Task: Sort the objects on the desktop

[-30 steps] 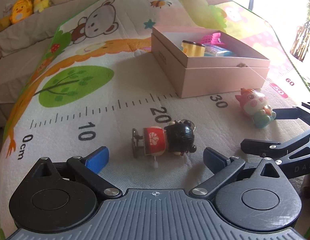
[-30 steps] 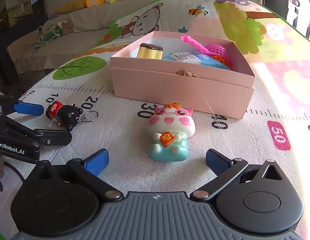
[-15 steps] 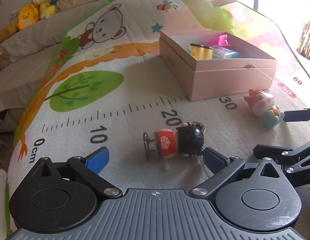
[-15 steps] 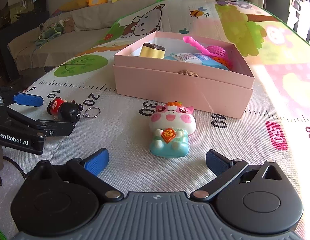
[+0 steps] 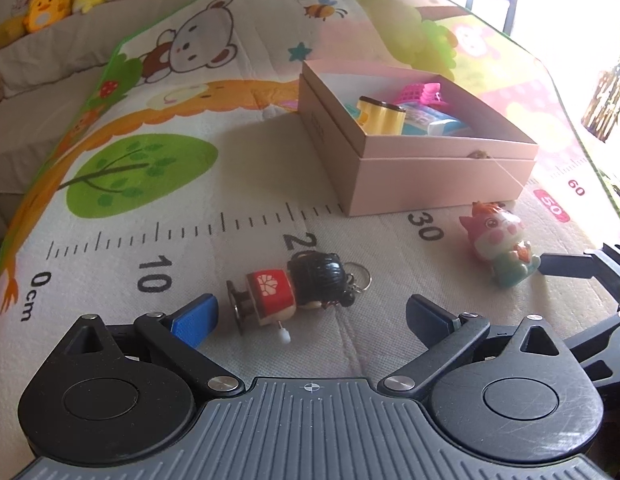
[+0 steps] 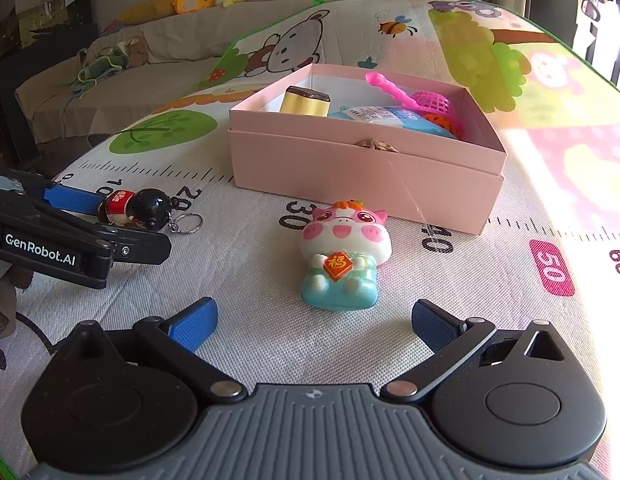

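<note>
1. Left hand-held gripper [image 5: 310, 316]: jaws spread; doll [image 5: 298, 292] lies between the fingertips, mat [image 5: 250, 184] bare beyond it.
2. Right hand-held gripper [image 6: 313, 320]: pig [image 6: 343, 258] lies just ahead, box [image 6: 365, 176] behind it.

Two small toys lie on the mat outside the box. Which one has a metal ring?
The black-headed doll with the red body; its key ring lies beside the head. The pink pig toy has none.
</note>
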`<state>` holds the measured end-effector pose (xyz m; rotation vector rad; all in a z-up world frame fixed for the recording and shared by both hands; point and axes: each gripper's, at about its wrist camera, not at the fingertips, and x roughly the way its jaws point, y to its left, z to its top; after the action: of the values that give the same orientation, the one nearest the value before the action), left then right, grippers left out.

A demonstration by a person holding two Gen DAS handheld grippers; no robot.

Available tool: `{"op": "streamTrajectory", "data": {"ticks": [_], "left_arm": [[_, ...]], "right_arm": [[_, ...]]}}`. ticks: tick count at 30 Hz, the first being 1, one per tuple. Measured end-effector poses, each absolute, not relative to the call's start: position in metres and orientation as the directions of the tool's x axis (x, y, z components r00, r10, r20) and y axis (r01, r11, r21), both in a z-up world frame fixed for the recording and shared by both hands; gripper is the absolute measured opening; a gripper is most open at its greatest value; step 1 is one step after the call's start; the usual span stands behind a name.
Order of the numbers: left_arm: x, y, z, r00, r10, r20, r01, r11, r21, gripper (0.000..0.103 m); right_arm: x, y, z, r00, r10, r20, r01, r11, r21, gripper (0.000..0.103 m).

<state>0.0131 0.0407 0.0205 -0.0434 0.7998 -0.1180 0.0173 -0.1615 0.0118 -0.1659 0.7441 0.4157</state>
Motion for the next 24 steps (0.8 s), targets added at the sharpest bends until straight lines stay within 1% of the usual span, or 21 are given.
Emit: {"op": "streamTrajectory", "data": {"ticks": [2, 4, 5, 6, 7, 8, 10, 13, 15, 18, 20, 21, 23, 24], "left_arm": [[0.015, 0.038, 0.02, 0.693, -0.116, -0.711, 0.084, 0.993, -0.08, 0.102], [0.019, 0.035, 0.018, 0.696, -0.082, -0.713, 0.063, 0.997, -0.053, 0.102], [0.02, 0.035, 0.017, 0.697, -0.063, -0.715, 0.049, 0.998, -0.04, 0.098], [0.022, 0.037, 0.016, 0.694, -0.052, -0.718, 0.039, 0.999, -0.034, 0.084], [0.022, 0.038, 0.017, 0.698, -0.037, -0.715, 0.028, 0.999, -0.024, 0.081], [0.022, 0.04, 0.018, 0.703, -0.028, -0.71, 0.023, 1.0, -0.017, 0.074], [0.022, 0.045, 0.019, 0.704, -0.036, -0.709, 0.02, 0.999, -0.031, 0.074], [0.021, 0.047, 0.018, 0.707, -0.025, -0.707, 0.02, 1.0, -0.015, 0.074], [0.017, 0.047, 0.018, 0.71, -0.018, -0.704, 0.024, 1.0, -0.002, 0.074], [0.01, 0.05, 0.018, 0.714, -0.021, -0.699, 0.024, 1.0, -0.005, 0.074], [0.005, 0.054, 0.017, 0.719, -0.026, -0.694, 0.024, 1.0, -0.012, 0.074], [0.003, 0.055, 0.016, 0.722, -0.028, -0.691, 0.024, 1.0, -0.015, 0.074], [0.0, 0.057, 0.016, 0.724, -0.029, -0.689, 0.023, 1.0, -0.017, 0.074], [-0.002, 0.058, 0.017, 0.725, -0.03, -0.688, 0.023, 1.0, -0.019, 0.074]], "right_arm": [[0.018, -0.161, 0.012, 0.661, 0.305, -0.686, -0.422, 0.907, -0.003, 0.103], [0.017, -0.161, 0.013, 0.664, 0.303, -0.684, -0.42, 0.907, -0.006, 0.103], [0.017, -0.16, 0.013, 0.668, 0.3, -0.681, -0.419, 0.908, -0.011, 0.103], [0.016, -0.16, 0.014, 0.674, 0.294, -0.677, -0.417, 0.909, -0.02, 0.103], [0.015, -0.159, 0.015, 0.687, 0.283, -0.67, -0.408, 0.912, -0.033, 0.103], [0.013, -0.157, 0.016, 0.702, 0.272, -0.658, -0.401, 0.915, -0.05, 0.103], [0.012, -0.155, 0.019, 0.719, 0.275, -0.639, -0.412, 0.908, -0.073, 0.094], [0.02, -0.153, 0.026, 0.744, 0.256, -0.617, -0.4, 0.91, -0.105, 0.086], [0.032, -0.154, 0.031, 0.746, 0.247, -0.618, -0.382, 0.92, -0.093, 0.085], [0.053, -0.154, 0.031, 0.704, 0.241, -0.668, -0.374, 0.925, -0.061, 0.084], [0.063, -0.153, 0.028, 0.666, 0.239, -0.707, -0.372, 0.927, -0.037, 0.074], [0.066, -0.153, 0.027, 0.647, 0.253, -0.719, -0.373, 0.928, -0.009, 0.064], [0.065, -0.153, 0.029, 0.633, 0.257, -0.73, -0.374, 0.927, 0.003, 0.056], [0.063, -0.152, 0.03, 0.626, 0.256, -0.736, -0.376, 0.926, 0.002, 0.049]]}}
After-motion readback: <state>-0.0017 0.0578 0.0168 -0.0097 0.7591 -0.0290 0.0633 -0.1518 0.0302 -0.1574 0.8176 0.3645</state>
